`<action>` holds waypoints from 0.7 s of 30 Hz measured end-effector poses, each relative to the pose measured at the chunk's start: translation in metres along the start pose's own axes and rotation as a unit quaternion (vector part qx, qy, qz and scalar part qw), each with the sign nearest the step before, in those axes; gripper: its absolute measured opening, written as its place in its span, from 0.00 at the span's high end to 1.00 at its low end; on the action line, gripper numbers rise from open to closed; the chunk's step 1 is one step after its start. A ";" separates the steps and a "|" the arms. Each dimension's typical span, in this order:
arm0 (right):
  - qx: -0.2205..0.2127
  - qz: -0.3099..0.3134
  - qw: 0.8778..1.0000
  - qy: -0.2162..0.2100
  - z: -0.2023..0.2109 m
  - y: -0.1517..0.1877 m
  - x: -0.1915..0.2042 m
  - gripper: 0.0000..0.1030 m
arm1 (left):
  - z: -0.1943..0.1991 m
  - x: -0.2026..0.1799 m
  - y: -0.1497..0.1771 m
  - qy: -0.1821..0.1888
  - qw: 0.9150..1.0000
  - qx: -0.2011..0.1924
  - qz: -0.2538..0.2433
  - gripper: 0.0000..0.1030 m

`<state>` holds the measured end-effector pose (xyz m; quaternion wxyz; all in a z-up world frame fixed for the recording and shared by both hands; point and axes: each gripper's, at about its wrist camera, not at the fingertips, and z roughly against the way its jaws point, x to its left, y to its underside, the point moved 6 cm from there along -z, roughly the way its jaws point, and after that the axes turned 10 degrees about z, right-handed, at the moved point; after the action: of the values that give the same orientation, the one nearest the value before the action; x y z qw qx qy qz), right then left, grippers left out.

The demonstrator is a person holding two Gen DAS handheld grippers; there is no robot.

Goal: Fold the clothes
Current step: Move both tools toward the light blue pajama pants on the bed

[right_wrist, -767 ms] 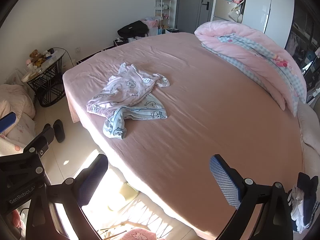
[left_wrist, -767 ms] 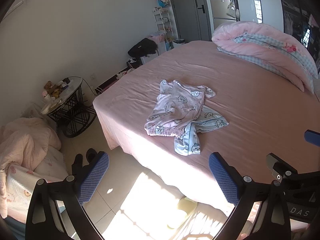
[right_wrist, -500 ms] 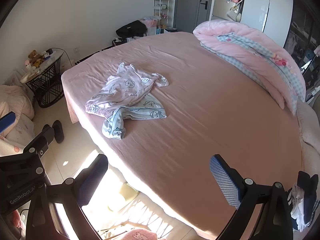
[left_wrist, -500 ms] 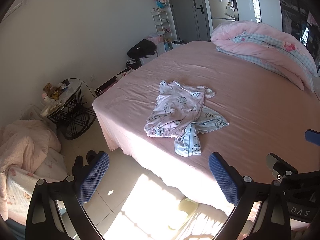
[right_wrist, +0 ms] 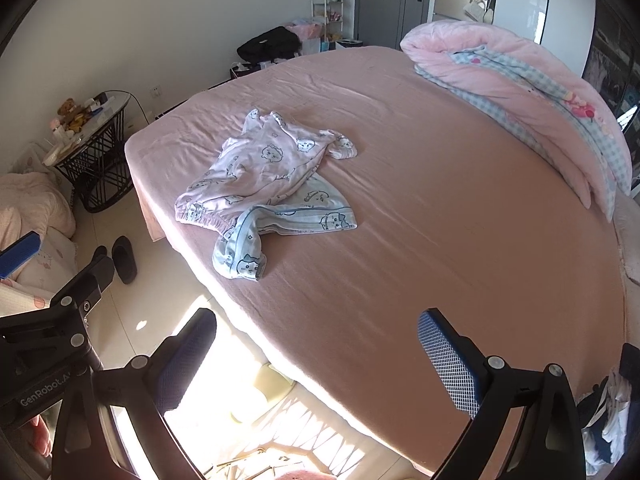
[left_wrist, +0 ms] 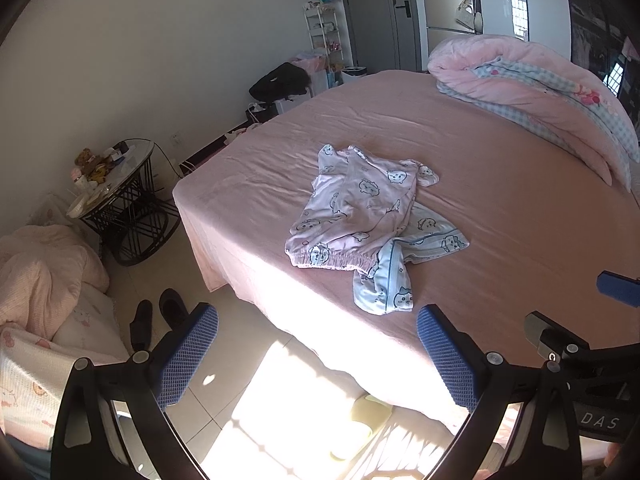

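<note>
A rolled pink quilt (left_wrist: 532, 92) lies on the bed (left_wrist: 520, 240); slippers (left_wrist: 160, 316) on the floor.

Pink-sheeted bed (left_wrist: 500, 208) is filling the room; rolled pink quilt (left_wrist: 532, 92) is lying at its far right; black wire side table (left_wrist: 128, 208) is standing left by the white wall (left_wrist: 160, 40); sunlight is hitting the tiled floor (left_wrist: 280, 400); grey door (left_wrist: 376, 12) is sitting far back.

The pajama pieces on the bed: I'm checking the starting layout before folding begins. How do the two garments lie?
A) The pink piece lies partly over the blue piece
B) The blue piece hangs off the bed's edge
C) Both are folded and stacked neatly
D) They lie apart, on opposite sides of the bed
A: the pink piece lies rumpled partly over the blue piece on the bed, near its corner, neither one folded.
</note>
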<state>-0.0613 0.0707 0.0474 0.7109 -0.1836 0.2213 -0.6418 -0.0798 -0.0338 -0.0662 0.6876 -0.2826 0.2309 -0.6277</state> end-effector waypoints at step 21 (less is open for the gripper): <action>0.054 -0.028 0.998 -0.029 -0.071 -0.009 -0.017 0.04 | -0.063 -0.016 0.014 0.012 0.999 0.028 -0.043 0.02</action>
<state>-0.1094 0.0881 -0.0057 0.7074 -0.1695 0.1604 -0.6672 -0.1135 -0.0238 -0.1227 0.6650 -0.2656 0.2093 -0.6659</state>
